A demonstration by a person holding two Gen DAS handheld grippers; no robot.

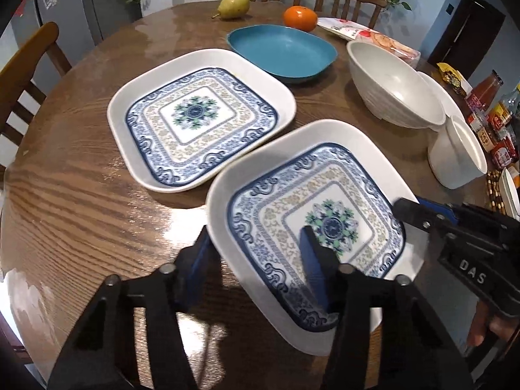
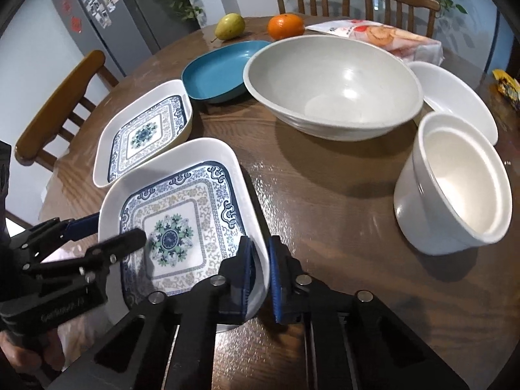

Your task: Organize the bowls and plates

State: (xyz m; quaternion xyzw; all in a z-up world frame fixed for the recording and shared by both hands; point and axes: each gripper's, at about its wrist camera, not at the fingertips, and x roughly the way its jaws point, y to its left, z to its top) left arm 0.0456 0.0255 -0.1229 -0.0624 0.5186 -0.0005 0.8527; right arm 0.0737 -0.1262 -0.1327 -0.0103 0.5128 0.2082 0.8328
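Note:
Two square white plates with blue patterns are on the round wooden table. The near plate [image 1: 312, 201] [image 2: 182, 214] is tilted, held off the table. My left gripper [image 1: 256, 260] straddles its left rim with the jaws wide, one finger under, one over the pattern. My right gripper [image 2: 261, 266] is shut on its right rim and shows in the left wrist view [image 1: 419, 217]. The far plate [image 1: 201, 123] [image 2: 143, 133] lies flat. Behind are a blue dish [image 1: 282, 52] [image 2: 217, 71], a large grey-white bowl [image 1: 393, 87] [image 2: 331, 84] and a white cup-like bowl [image 1: 458, 152] [image 2: 455, 182].
A shallow white dish [image 2: 455, 97] sits behind the cup. A pear [image 1: 232, 6], an orange [image 1: 299, 17] and a snack packet [image 2: 383, 37] lie at the far edge. Jars and packets [image 1: 494, 120] stand at the right. Wooden chairs [image 2: 55, 113] ring the table.

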